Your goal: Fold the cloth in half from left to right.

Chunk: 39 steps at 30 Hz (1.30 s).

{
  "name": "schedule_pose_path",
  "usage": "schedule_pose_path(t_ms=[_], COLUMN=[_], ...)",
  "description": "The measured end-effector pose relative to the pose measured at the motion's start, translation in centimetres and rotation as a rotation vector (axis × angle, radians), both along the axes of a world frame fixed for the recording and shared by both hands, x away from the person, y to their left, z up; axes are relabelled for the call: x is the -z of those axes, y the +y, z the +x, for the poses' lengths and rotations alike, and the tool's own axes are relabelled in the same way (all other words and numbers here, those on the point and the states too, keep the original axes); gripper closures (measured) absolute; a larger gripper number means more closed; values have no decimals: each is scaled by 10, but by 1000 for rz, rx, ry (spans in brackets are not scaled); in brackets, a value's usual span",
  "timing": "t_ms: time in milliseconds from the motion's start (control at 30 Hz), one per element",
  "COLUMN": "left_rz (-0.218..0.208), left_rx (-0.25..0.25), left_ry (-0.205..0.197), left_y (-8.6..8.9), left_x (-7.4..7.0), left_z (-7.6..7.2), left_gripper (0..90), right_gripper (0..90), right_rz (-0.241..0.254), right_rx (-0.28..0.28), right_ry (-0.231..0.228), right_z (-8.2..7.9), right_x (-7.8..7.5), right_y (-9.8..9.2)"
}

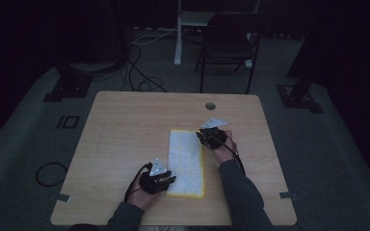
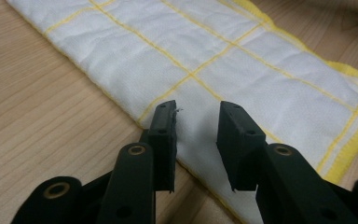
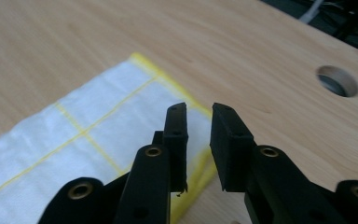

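Observation:
A white cloth (image 1: 187,163) with yellow grid lines and a yellow hem lies folded into a long strip on the wooden table (image 1: 125,125). My left gripper (image 1: 171,180) hovers at the strip's near left corner. In the left gripper view its jaws (image 2: 198,112) stand apart over the cloth (image 2: 242,70) edge with nothing pinched. My right gripper (image 1: 201,137) sits at the strip's far right corner. In the right gripper view its jaws (image 3: 198,112) show a narrow gap above the cloth's (image 3: 98,121) hemmed corner, and the pads grip nothing.
A round cable hole (image 1: 210,106) opens in the table just beyond the right gripper, also in the right gripper view (image 3: 338,80). A dark folding chair (image 1: 229,43) and a white stand leg (image 1: 178,33) are behind the table. Cables (image 1: 50,173) lie on the floor.

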<state>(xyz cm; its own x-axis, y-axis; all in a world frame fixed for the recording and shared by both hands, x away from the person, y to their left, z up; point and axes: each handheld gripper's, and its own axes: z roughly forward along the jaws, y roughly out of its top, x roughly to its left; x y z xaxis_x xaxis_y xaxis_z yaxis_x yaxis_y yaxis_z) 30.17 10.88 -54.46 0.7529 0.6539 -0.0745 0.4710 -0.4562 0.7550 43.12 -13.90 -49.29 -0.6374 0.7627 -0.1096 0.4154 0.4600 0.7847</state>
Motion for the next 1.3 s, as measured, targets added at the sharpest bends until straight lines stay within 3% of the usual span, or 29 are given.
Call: schedule_pose_path(t_ms=[167,233,600,800,1067,1300], left_rz=[-29,-59,-70,-101,-87,-86], left_rx=[-1,-10,-47,-80,-104,-121], left_ry=[18,37,-10,-22,-49,-58], left_y=[1,2,4,9,13,16], left_x=[0,-1,-16,-24,-37,-40], left_z=[3,6,22,34,50,61], left_gripper=[639,628,588,583,573,573], right_gripper=[716,695,631,607,592,571], right_rz=[13,10,29,36,34,39], right_rx=[28,36,52,31,17,14], right_ry=[-7,-5,7,24,40,47], right_z=[0,0,-1,-2,-3,-7], right_x=[-5,-4,-8,-6,-2,4], right_y=[-12,-16,-24,-23,-18,-17])
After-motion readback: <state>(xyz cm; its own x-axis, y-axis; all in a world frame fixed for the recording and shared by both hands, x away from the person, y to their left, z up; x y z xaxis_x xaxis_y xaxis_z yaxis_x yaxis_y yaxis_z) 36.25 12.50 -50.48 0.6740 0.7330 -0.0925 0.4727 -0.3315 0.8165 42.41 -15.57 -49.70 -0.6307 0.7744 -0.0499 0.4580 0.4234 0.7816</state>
